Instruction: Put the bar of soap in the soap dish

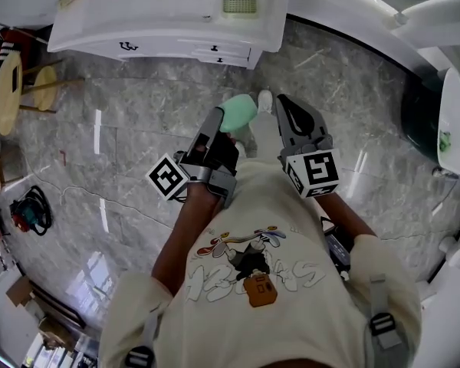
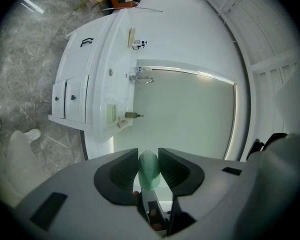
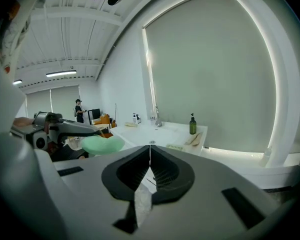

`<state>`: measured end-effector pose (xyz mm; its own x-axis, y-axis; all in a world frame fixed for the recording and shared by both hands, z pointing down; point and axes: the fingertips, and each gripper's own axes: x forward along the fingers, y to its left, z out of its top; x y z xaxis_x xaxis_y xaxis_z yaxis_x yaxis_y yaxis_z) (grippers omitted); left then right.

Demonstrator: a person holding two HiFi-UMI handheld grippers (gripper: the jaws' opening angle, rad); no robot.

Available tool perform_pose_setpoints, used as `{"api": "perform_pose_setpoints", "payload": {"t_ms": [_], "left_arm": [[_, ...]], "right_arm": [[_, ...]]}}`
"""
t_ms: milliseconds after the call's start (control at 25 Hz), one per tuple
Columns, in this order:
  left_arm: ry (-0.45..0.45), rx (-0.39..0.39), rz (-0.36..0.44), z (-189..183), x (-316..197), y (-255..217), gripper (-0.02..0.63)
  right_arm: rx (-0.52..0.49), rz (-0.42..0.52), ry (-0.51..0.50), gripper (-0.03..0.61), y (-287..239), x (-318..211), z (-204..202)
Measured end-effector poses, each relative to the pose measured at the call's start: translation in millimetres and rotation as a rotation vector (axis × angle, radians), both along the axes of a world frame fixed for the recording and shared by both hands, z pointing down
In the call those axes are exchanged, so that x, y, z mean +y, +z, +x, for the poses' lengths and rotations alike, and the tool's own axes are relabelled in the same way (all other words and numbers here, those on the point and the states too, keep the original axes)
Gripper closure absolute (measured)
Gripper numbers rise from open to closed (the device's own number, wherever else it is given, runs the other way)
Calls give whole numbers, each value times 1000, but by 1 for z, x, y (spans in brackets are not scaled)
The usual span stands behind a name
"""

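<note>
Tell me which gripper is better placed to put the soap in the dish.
Left. The left gripper is shut on the bar of soap, pointed toward the soap dish; the right gripper is shut, empty.

White vanity [image 1: 138, 18] seen on grey marble floor [image 1: 130, 129]; dark bottle [image 3: 192, 125], faucet [image 3: 157, 119] set on top; wooden stools [image 1: 8, 90] placed beside.

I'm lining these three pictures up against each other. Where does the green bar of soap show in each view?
Head view: bar of soap at centre, held by the left gripper.
Left gripper view: bottom centre, clamped between the jaws.
Right gripper view: left of centre.
Shared landmark: the soap dish on the white counter.
</note>
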<state>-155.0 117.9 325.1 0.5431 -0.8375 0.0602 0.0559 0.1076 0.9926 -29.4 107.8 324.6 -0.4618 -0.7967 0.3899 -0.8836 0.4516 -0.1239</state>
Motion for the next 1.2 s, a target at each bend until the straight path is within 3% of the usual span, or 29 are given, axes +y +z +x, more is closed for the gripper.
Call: {"api": "perform_pose_setpoints", "payload": {"t_ms": [640, 880, 1200], "left_arm": [[-28, -97, -37, 68, -147, 8, 477], [-90, -107, -33, 70, -183, 7, 477], [-101, -132, -46, 62, -195, 10, 477]], "right_arm": [[-65, -22, -49, 571, 14, -154, 66], [-75, -23, -77, 571, 17, -192, 81], [-77, -46, -87, 571, 20, -206, 80]]}}
